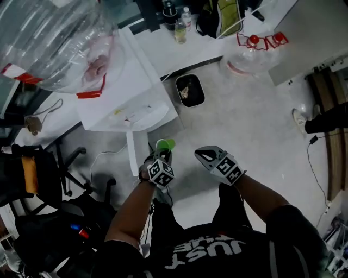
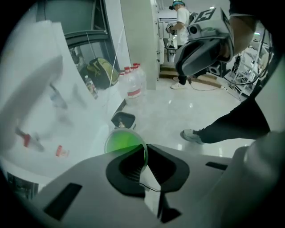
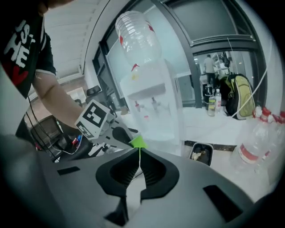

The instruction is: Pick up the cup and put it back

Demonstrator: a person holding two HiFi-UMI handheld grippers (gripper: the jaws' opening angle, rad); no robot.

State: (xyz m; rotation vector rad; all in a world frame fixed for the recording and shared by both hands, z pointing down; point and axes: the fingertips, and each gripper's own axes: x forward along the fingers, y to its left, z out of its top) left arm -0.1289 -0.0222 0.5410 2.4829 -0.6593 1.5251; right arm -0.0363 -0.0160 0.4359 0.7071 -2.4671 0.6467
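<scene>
A small green cup (image 1: pixel 165 144) hangs in the air in front of the white water dispenser (image 1: pixel 128 103). My left gripper (image 1: pixel 162 156) is shut on it. In the left gripper view the cup (image 2: pixel 121 143) opens toward the camera, and the jaws pinch its right rim wall at the gripper (image 2: pixel 145 154). My right gripper (image 1: pixel 202 156) hovers just to the right of the cup, apart from it. Its jaws (image 3: pixel 139 156) are shut with nothing between them. From the right gripper view, a corner of the cup (image 3: pixel 138 142) and the left gripper's marker cube (image 3: pixel 94 117) show beyond its tips.
A large clear bottle (image 1: pixel 57 43) tops the dispenser. On the floor lie a black waste bin (image 1: pixel 190 90) and empty water bottles (image 1: pixel 255 51). An office chair (image 1: pixel 70 174) stands at the left. A backpack (image 1: pixel 220 16) rests on a far counter. Another person's leg (image 2: pixel 236 124) crosses the right.
</scene>
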